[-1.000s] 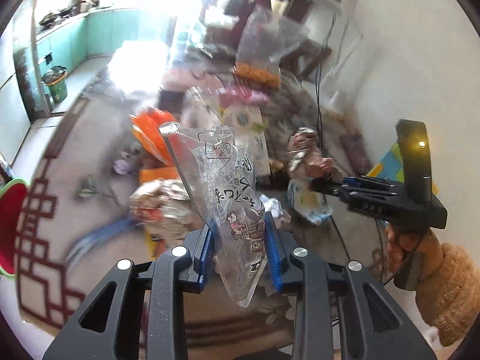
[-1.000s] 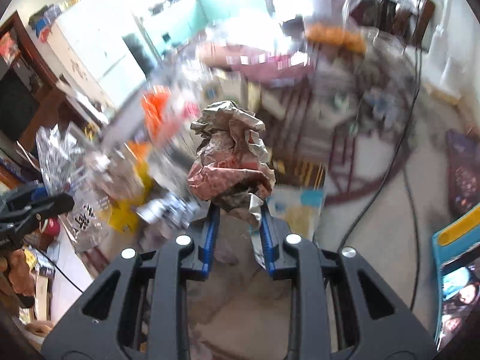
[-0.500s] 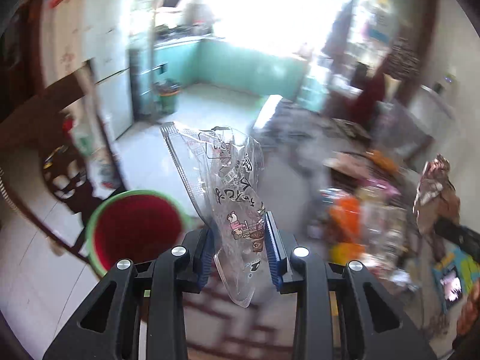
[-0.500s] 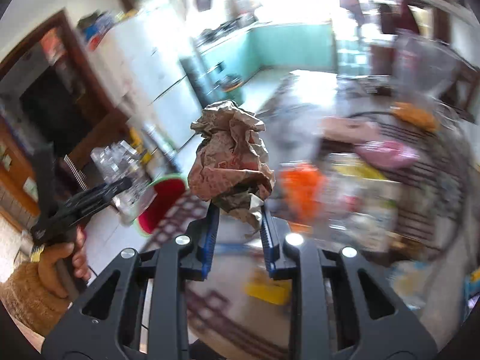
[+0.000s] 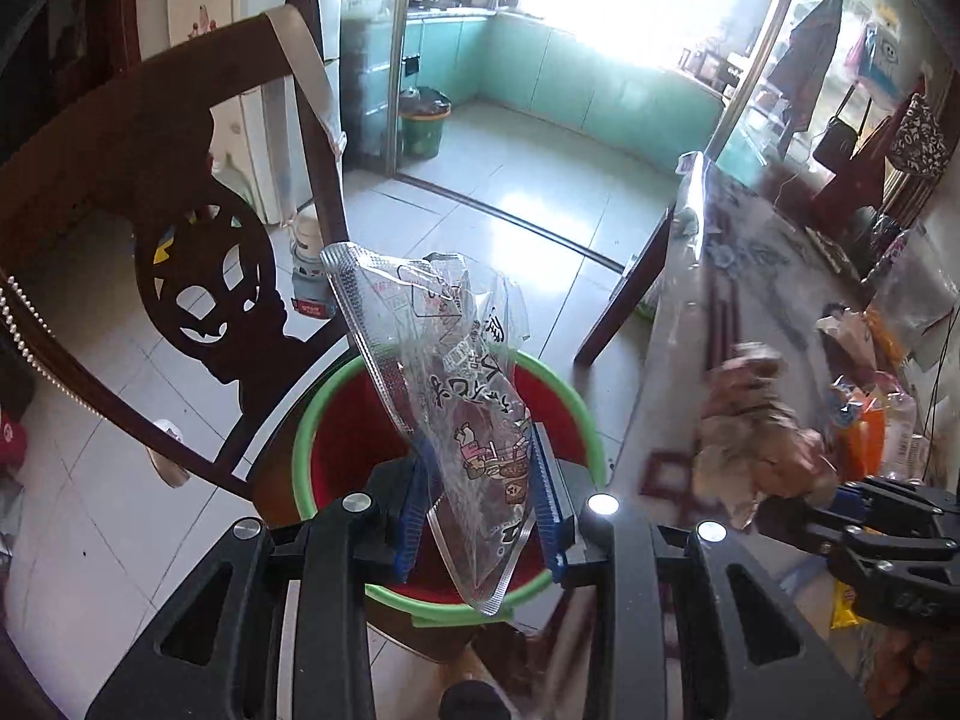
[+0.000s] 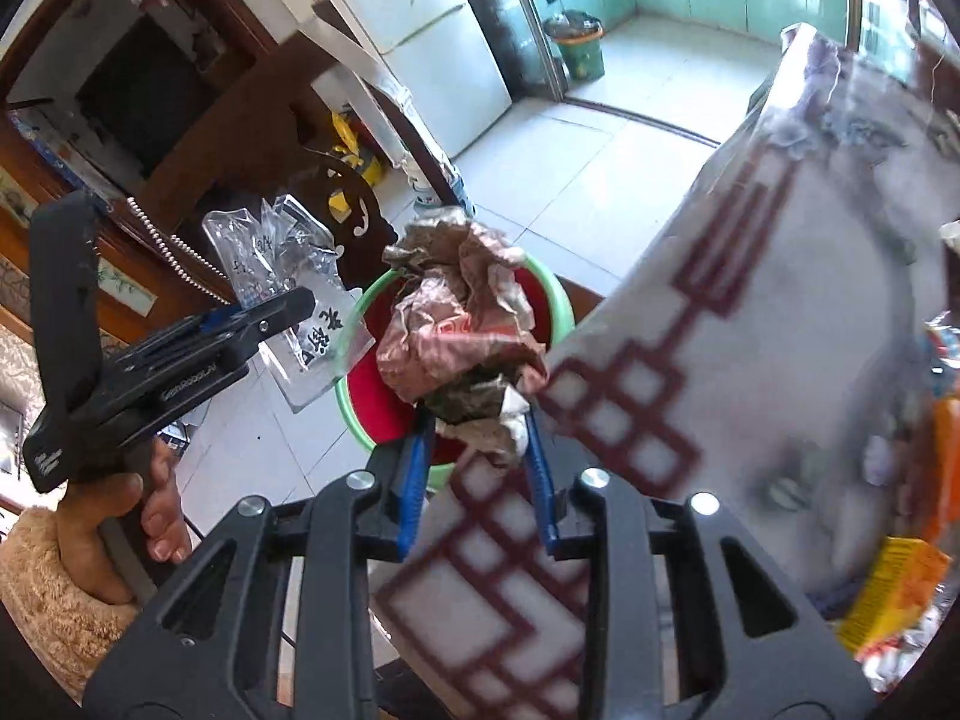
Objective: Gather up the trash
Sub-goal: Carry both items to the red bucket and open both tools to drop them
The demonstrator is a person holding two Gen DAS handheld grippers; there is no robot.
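My left gripper is shut on a clear printed plastic wrapper and holds it right above a red bin with a green rim on the floor. My right gripper is shut on a crumpled brown paper wad, held over the same bin at the table edge. The left gripper with its wrapper shows at the left of the right wrist view. The right gripper's paper wad shows at the right of the left wrist view.
A dark carved wooden chair stands close to the left of the bin. The table with a white and red patterned cloth lies to the right, with snack packets on it. A green bucket stands far off in the kitchen.
Both grippers swung left from the cluttered table to the floor side. The red bin has come under both of them. Each still holds its piece of trash.
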